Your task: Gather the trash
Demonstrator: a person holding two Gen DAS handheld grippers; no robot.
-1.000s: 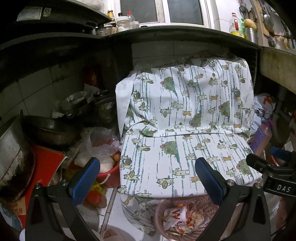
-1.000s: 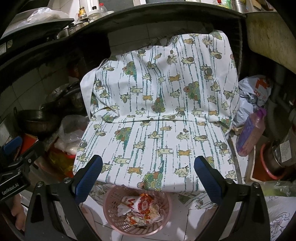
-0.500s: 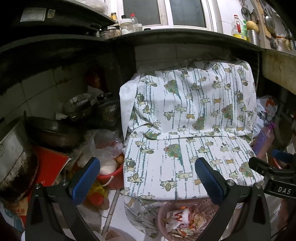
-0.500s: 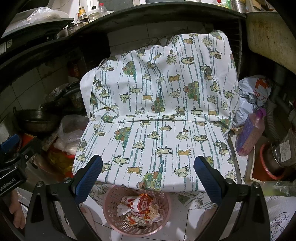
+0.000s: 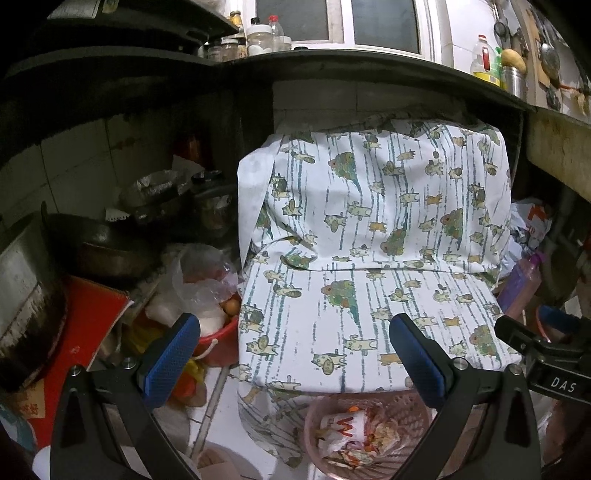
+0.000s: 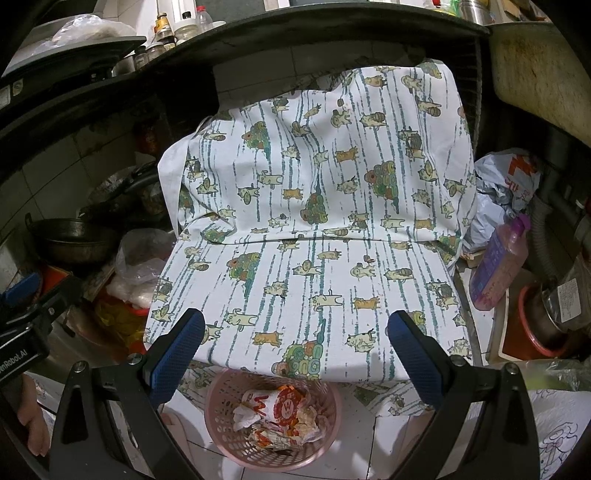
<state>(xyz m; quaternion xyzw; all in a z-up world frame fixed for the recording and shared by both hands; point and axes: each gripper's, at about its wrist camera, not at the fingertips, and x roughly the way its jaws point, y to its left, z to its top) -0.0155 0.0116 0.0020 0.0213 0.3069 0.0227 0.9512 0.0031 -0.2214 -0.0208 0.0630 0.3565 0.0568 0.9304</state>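
Gaping wide and empty, both the left gripper and right gripper hover over a pink basket, apparently trash-filled.

Dim kitchen: a cloth-draped chair under the dark counter, window above, white floor tiles below

Your left gripper now sits a little lower and further left than a second ago: the cloth-covered chair drifts right in its view and more of the window shows. Your right gripper barely shifts, the pink trash basket sliding slightly down.
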